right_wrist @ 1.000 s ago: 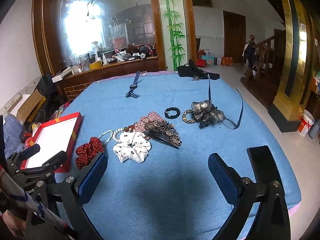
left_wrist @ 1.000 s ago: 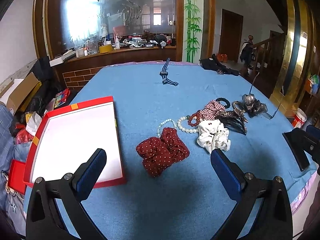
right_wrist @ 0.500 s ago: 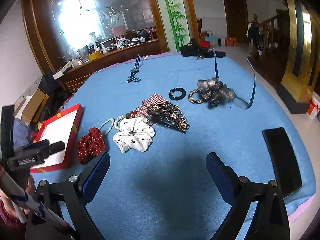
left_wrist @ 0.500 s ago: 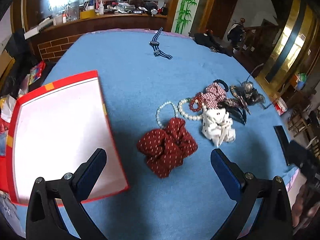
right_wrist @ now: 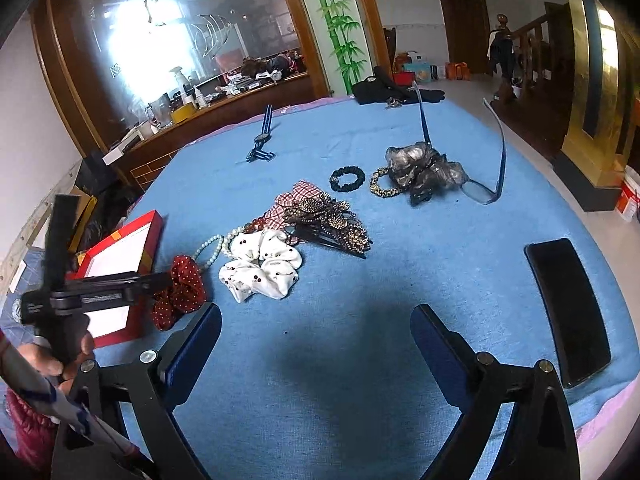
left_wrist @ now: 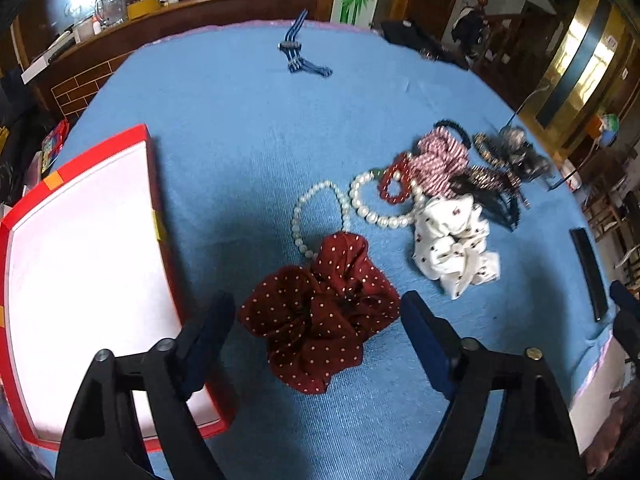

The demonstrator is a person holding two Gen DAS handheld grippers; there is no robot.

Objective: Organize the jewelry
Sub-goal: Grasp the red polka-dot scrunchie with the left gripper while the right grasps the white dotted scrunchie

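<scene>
A dark red dotted scrunchie (left_wrist: 320, 316) lies on the blue table cloth (left_wrist: 248, 128), right between the fingers of my open left gripper (left_wrist: 316, 332). It also shows in the right wrist view (right_wrist: 182, 290). A red box with a white inside (left_wrist: 80, 264) lies to its left. A white scrunchie (left_wrist: 454, 244), two pearl bracelets (left_wrist: 320, 216), a red bead bracelet (left_wrist: 394, 184), a checked scrunchie (left_wrist: 440, 158) and dark hair clips (left_wrist: 496, 196) lie to the right. My right gripper (right_wrist: 316, 344) is open and empty over bare cloth.
A black phone (right_wrist: 568, 308) lies near the table's right edge. Glasses (right_wrist: 492, 160), a grey scrunchie (right_wrist: 424, 168) and a black hair tie (right_wrist: 347, 179) lie further back. A striped watch (left_wrist: 296, 50) lies at the far side. A wooden counter stands behind.
My left gripper has moved down and forward, so the red scrunchie now lies between its fingers. My right gripper has shifted slightly and stayed open.
</scene>
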